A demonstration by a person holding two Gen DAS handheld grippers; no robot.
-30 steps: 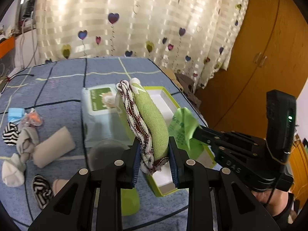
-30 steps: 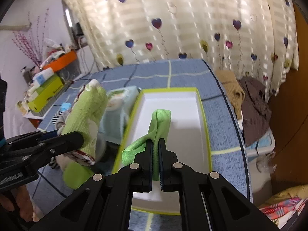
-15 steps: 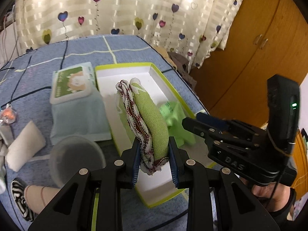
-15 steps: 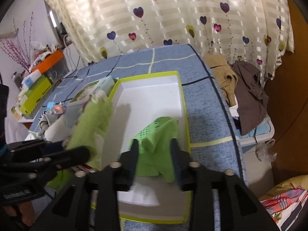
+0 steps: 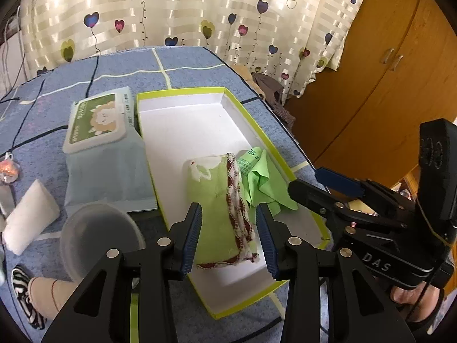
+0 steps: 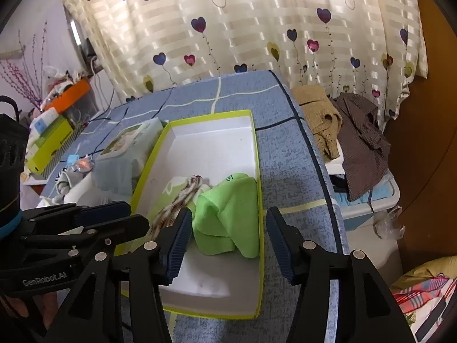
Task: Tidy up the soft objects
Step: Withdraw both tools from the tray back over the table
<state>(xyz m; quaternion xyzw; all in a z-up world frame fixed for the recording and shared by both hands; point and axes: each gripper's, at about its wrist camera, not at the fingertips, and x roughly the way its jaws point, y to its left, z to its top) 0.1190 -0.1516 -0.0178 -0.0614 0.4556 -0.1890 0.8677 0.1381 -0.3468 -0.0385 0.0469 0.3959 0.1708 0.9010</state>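
Your left gripper (image 5: 228, 235) has its jaws opening, the pale green folded towel with red-and-white trim (image 5: 220, 205) lying loose between them on the floor of the white cardboard box with lime-green rim (image 5: 200, 131). Your right gripper (image 6: 227, 243) is also opening over the bright green cloth (image 6: 228, 217), which touches the towel.

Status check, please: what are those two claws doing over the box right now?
Left gripper and right gripper opening, nothing clamped. Towel and green cloth lying in box. Nothing in the way.
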